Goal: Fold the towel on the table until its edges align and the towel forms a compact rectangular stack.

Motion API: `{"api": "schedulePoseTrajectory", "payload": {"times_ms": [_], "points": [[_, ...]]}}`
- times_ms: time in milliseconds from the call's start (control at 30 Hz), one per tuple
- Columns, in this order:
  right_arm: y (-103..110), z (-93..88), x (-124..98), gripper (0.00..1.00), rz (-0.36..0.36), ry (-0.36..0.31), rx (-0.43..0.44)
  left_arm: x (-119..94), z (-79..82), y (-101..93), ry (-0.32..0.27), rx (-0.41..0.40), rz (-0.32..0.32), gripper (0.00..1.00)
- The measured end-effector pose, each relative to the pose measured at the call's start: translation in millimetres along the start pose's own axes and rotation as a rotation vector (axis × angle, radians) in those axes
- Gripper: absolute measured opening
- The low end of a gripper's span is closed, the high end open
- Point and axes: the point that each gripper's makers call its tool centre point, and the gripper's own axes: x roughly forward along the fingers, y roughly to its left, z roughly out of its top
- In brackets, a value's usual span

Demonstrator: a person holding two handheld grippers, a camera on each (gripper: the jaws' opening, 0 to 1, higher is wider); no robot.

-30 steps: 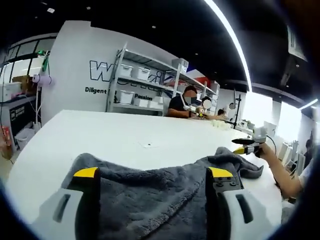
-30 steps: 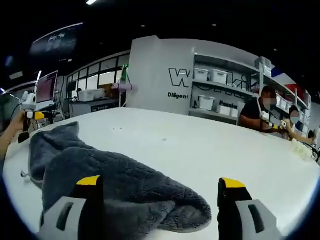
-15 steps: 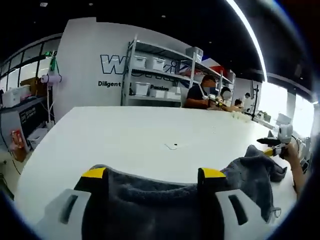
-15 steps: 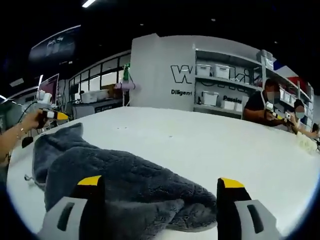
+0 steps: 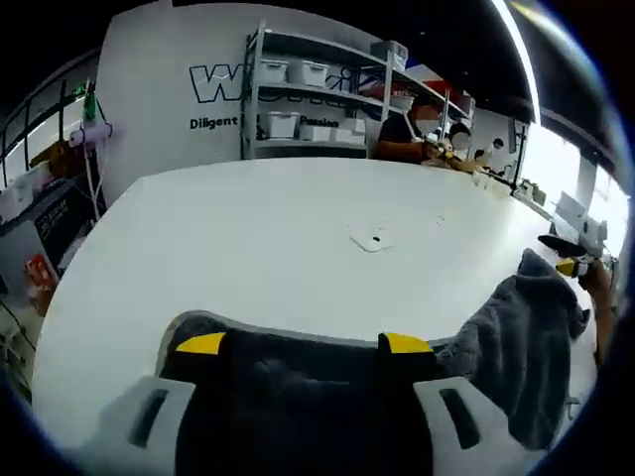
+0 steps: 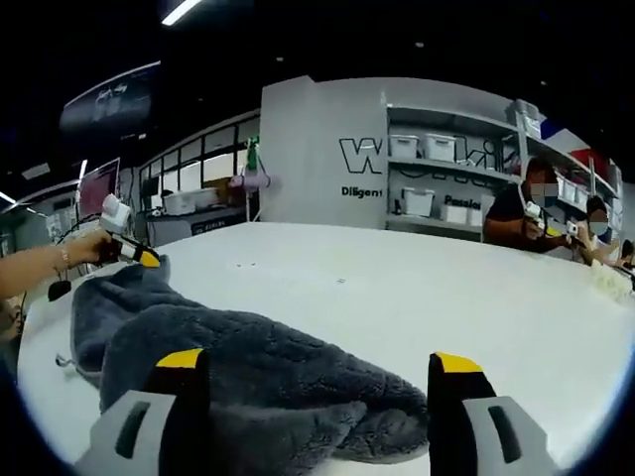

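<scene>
Metal shelving (image 5: pixel 317 109) holding white bins against a lettered wall (image 6: pixel 327 149), seated people (image 6: pixel 516 223) working beyond the table's far edge, ceiling light strip (image 5: pixel 521 59) glowing overhead

The towel (image 5: pixel 327 397) is dark grey and plain, with a fluffy pile. The table (image 5: pixel 258 238) is white. Both the left gripper (image 5: pixel 303 345) and the right gripper (image 6: pixel 316 363) have yellow-tipped jaws on pale grey bodies. The wall (image 6: pixel 317 149) is white with dark lettering, and the shelves (image 5: pixel 317 99) carry white boxes.
</scene>
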Motion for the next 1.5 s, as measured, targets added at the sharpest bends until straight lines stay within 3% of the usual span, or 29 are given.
{"api": "schedulePoseTrajectory", "payload": {"times_ms": [167, 233, 400, 467, 533, 633, 733, 900, 1200, 1500], "points": [[-1, 0.0, -5, 0.95, -0.01, -0.009, 0.01, 7, -15.4, 0.2, 0.041, 0.018, 0.015, 0.57], [-4, 0.2, -5, 0.94, -0.013, -0.013, 0.019, 8, -15.1, 1.5, 0.039, 0.044, 0.034, 0.56], [-1, -3.1, -6, 0.94, -0.007, -0.004, 0.025, 6, -14.9, 7.7, 0.03, 0.018, 0.09, 0.5], [1, -2.3, -6, 0.94, -0.003, -0.008, 0.025, 7, -14.2, 7.4, 0.026, 0.024, 0.086, 0.4], [4, -1.7, -7, 0.94, 0.001, -0.01, 0.02, 5, -14.6, 7.2, 0.01, 0.027, 0.097, 0.22], [5, -3.1, -8, 0.94, 0.002, -0.008, 0.021, 5, -13.7, 11.5, -0.011, 0.027, 0.117, 0.1], [4, -5.4, -7, 0.94, 0.002, -0.004, 0.026, 4, -13.6, 10.4, -0.018, 0.031, 0.128, 0.08], [5, -7.1, -8, 0.94, 0.007, -0.001, 0.024, 1, -10.9, 6.5, -0.004, 0.109, 0.156, 0.07], [6, -8.9, -11, 0.94, 0.014, 0.002, 0.022, -23, 16.5, 11.5, -0.128, 0.19, 0.239, 0.07], [3, -10.0, -8, 0.94, 0.017, 0.01, 0.017, -46, 33.4, 35.9, -0.177, 0.183, 0.348, 0.07]]}}
